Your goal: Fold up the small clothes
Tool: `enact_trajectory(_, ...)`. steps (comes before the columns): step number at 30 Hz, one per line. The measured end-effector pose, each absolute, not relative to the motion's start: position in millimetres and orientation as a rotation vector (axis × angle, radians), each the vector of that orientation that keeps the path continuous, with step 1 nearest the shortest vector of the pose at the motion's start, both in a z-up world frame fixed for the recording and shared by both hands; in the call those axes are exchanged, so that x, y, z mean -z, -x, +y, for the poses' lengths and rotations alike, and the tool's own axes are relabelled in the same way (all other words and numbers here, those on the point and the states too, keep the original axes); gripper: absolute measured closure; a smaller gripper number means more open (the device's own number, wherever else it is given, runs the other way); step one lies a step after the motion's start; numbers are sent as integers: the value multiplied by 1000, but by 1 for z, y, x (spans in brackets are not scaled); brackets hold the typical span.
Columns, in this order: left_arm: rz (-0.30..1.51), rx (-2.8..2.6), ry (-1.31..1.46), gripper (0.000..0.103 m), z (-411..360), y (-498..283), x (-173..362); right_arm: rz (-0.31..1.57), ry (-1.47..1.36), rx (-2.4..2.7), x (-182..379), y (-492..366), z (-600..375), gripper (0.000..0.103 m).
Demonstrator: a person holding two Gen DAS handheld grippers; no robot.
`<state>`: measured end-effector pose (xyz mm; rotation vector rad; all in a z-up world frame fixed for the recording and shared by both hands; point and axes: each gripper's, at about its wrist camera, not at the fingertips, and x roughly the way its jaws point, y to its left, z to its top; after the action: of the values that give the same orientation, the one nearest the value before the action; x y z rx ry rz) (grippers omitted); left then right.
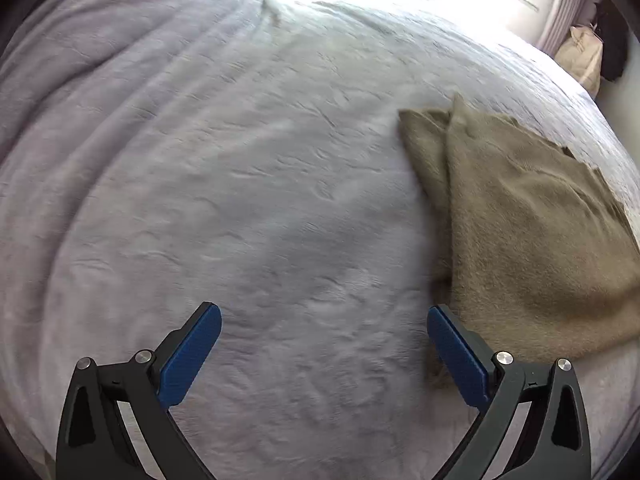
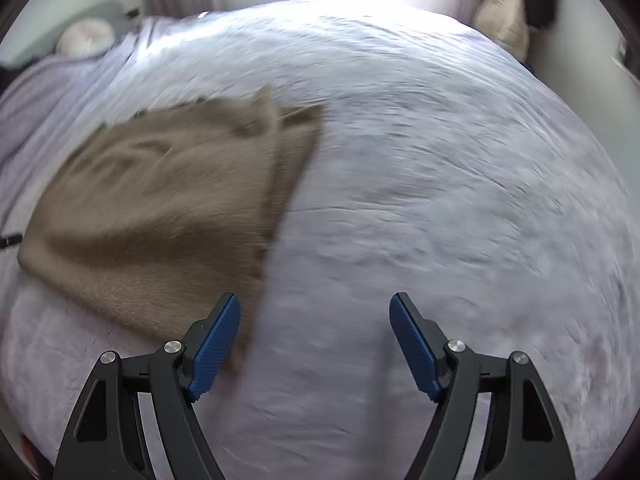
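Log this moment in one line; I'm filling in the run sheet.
left gripper: open, empty | right gripper: open, empty | tan garment: lying on bed cover, between grippers

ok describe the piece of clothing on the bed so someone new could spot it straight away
A pale lilac blanket covers the whole bed. On it lies one tan-brown fuzzy garment, folded flat with layered edges. It is the only brown thing on the lilac cover, beside the open left claw.
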<state>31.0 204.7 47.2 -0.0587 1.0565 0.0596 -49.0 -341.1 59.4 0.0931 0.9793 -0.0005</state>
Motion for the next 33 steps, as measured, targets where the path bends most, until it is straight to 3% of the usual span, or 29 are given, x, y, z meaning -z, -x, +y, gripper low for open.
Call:
enact_trajectory(9, 1144, 196, 176, 0, 155, -85, -29, 916, -364, -95, -71, 23, -372, 23)
enact_trajectory(18, 1143, 254, 142, 0, 112, -117, -8, 986, -392, -234, -30, -31, -333, 23)
enact_trajectory(25, 1079, 343, 130, 0, 104, -121, 1, 972, -268, -304, -18, -59, -295, 10)
enact_trajectory(33, 1115, 502, 94, 0, 114, -125, 3, 964, -309, -360, -12, -58, -304, 9)
